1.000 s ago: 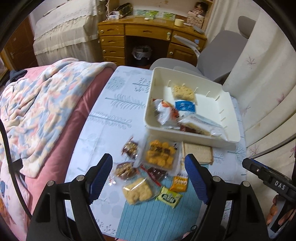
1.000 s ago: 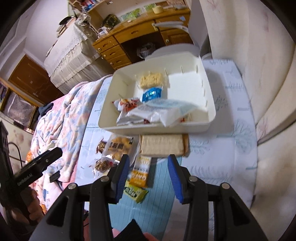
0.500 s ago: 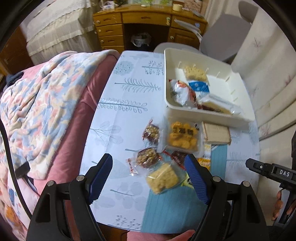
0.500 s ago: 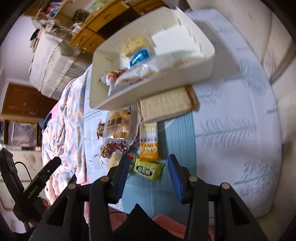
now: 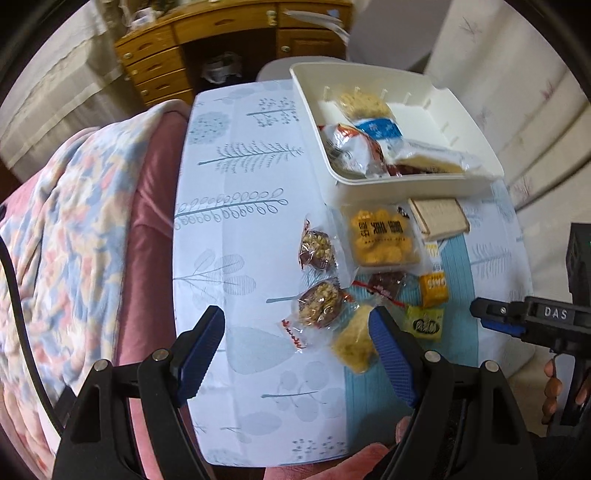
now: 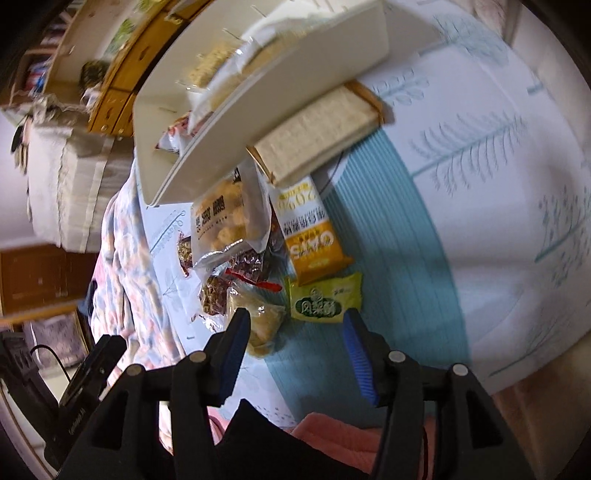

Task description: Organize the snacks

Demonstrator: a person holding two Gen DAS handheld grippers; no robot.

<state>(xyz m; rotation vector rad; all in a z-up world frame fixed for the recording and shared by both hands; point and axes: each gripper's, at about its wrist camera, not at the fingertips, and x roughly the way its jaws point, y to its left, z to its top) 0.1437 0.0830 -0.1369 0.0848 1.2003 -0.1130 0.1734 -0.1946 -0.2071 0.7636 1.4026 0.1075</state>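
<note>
Left wrist: left gripper [image 5: 295,345] is hanging over loose snacks just below the bin [image 5: 476,122], jaws spread, gripping nothing; nut pack [image 5: 319,304] between them. Next: lower, pinch.

Right wrist: right gripper [image 6: 295,341] is reaching for the green pack [image 6: 327,303], jaws opening, empty. Blur is hiding bin contents.

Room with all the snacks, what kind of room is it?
Probably a bedroom: a pastel patchwork blanket lies beside the snack table, with a wooden desk with drawers and a grey chair behind.
</note>
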